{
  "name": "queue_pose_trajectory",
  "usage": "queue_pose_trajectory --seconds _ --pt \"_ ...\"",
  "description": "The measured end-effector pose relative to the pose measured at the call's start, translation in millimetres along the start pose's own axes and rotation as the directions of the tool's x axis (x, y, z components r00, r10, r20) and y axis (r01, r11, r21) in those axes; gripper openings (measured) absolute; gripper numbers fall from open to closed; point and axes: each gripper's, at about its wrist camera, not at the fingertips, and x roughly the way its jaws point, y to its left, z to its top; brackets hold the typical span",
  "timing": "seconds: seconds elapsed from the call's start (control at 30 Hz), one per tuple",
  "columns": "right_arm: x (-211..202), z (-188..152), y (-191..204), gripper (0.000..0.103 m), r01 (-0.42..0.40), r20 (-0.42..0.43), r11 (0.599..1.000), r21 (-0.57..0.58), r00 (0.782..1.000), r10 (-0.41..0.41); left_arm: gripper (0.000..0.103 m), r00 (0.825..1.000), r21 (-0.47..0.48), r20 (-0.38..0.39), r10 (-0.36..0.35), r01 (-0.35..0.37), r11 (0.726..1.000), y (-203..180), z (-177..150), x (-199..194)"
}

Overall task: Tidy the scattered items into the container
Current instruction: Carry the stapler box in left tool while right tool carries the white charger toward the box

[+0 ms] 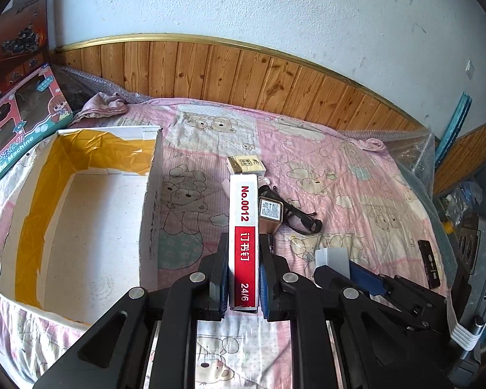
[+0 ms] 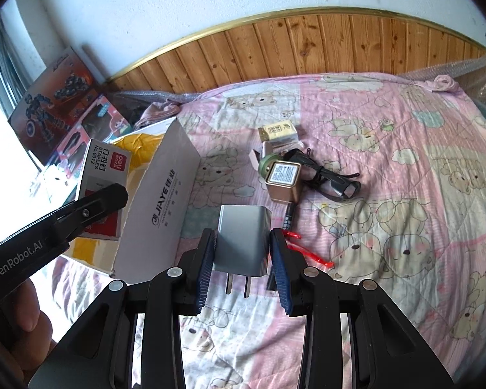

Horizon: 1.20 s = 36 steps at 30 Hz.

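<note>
Cardboard box [image 1: 81, 227] sat open at the left of the pink bear-print quilt [image 1: 356, 175], yellow tape lining its inner walls, nothing visible inside it. Just right of its wall, the left gripper [image 1: 243, 269] was clamped on a red-and-white staples box [image 1: 244, 236] (No.0012, label up), held on edge between both pads, near the container's rim in the right wrist view. Beyond it lay a small cream carton [image 1: 246, 164], a gold-edged square adapter [image 1: 270, 211] and black glasses [image 1: 303, 218], all bunched together. Further right, the right gripper [image 2: 243, 253] had closed on a grey plug charger [image 2: 243, 240], prongs pointing back toward the camera. A red plastic strip [image 2: 307, 248] lay on the quilt just beside its right finger.
</note>
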Motion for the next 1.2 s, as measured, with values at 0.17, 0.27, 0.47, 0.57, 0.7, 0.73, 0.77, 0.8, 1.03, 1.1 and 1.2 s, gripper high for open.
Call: queue_pose_trajectory --seconds 0.17,0.27,0.47,0.57,0.7,0.73,0.77,0.8,1.03,1.1,1.2 --pt "-14.2 -2.2 17.6 0.036 -0.013 0.019 1.0 -0.028 1.0 0.014 0.015 0.999 -0.015 0.032 -0.003 0.004 1.0 9.6 -3.6 -23.3" --pt "-20.9 -4.5 28.1 0.036 -0.02 0.027 0.999 -0.045 0.999 0.021 0.015 0.999 -0.021 0.049 0.001 0.0 1.0 15.8 -5.8 -34.9" --pt "-30.4 -9.2 45.8 0.036 -0.029 0.037 0.997 -0.072 0.999 0.032 0.015 0.997 -0.028 0.077 0.009 -0.006 1.0 27.0 -11.5 -53.7" --pt "-34.6 -9.3 55.4 0.036 -0.034 0.043 0.995 -0.092 0.998 0.038 0.015 0.996 -0.034 0.091 0.014 -0.011 0.999 33.4 -13.8 -62.3" --pt "-40.6 -8.1 69.5 0.036 -0.044 0.054 0.992 -0.116 0.997 0.051 0.015 0.994 -0.046 0.107 0.019 -0.015 0.999 43.5 -15.7 -72.9" --pt "-41.8 -7.7 73.2 0.036 -0.046 0.057 0.991 -0.123 0.997 0.054 0.015 0.994 -0.051 0.111 0.021 -0.015 0.999 46.8 -16.0 -75.4" --pt "-42.8 -7.2 76.8 0.036 -0.049 0.058 0.99 -0.13 0.997 0.057 0.015 0.993 -0.056 0.114 0.022 -0.015 0.998 50.1 -16.1 -77.9" --pt "-43.5 -6.7 80.8 0.036 -0.054 0.058 0.989 -0.136 0.996 0.063 0.015 0.993 -0.061 0.119 0.025 -0.018 0.998 53.3 -16.2 -80.5" --pt "-44.3 -4.0 109.0 0.036 -0.083 0.055 0.98 -0.18 0.994 0.094 0.015 0.989 -0.096 0.143 0.044 -0.03 0.995 78.8 -15.4 -97.0" --pt "-43.2 -3.5 116.9 0.036 -0.093 0.052 0.977 -0.19 0.993 0.105 0.015 0.988 -0.105 0.149 0.049 -0.034 0.994 87.2 -15.4 -101.2" --pt "-41.5 -3.2 129.3 0.036 -0.104 0.048 0.973 -0.208 0.992 0.116 0.015 0.986 -0.122 0.158 0.059 -0.04 0.992 99.3 -16.2 -107.7"
